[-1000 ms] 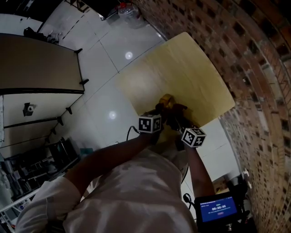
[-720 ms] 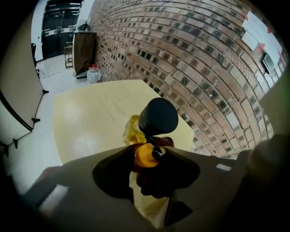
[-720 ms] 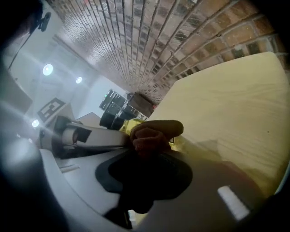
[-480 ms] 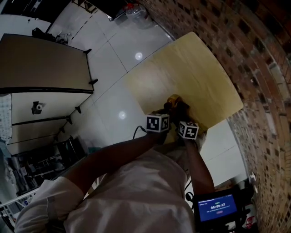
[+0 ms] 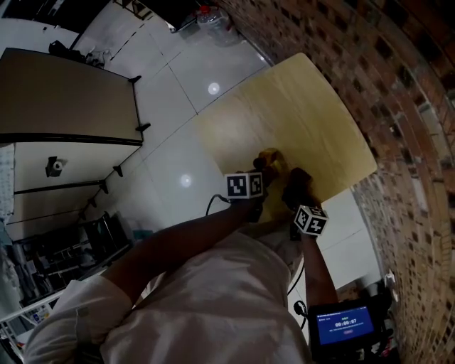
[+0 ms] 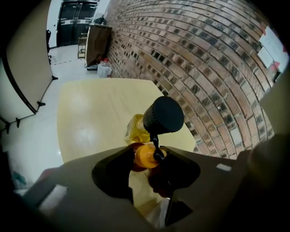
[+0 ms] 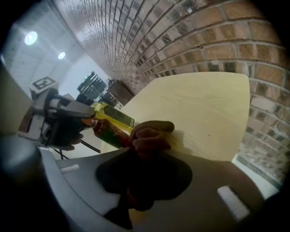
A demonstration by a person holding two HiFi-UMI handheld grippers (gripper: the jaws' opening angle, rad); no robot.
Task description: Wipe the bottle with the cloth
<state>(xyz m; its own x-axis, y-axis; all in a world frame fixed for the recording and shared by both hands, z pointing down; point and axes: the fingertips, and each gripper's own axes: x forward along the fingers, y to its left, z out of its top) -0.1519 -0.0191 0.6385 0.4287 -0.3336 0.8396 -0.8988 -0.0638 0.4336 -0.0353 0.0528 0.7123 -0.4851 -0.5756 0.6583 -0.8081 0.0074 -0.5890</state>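
Note:
A bottle [image 5: 270, 161] with a yellow label and dark liquid is held tilted above the pale wooden table [image 5: 313, 114]. My left gripper [image 5: 261, 172] is shut on its upper end. In the left gripper view the orange neck [image 6: 146, 155] sits between the jaws, a black round cap [image 6: 163, 114] above it. The right gripper view shows the bottle [image 7: 113, 118] slanting down from the left gripper [image 7: 68, 120]. My right gripper [image 5: 297, 188] is shut on a bunched reddish-brown cloth [image 7: 149, 133], which lies against the bottle's lower part.
A brick wall [image 5: 398, 85] runs along the table's far and right sides. A tan partition panel [image 5: 64, 99] stands on the white tiled floor at left. A lit screen [image 5: 345, 325] sits at the lower right. A water jug [image 5: 213, 21] stands far off.
My right gripper with the cloth has slid down and to the right, away from the left gripper's cube. The left gripper still holds the bottle in about the same place.

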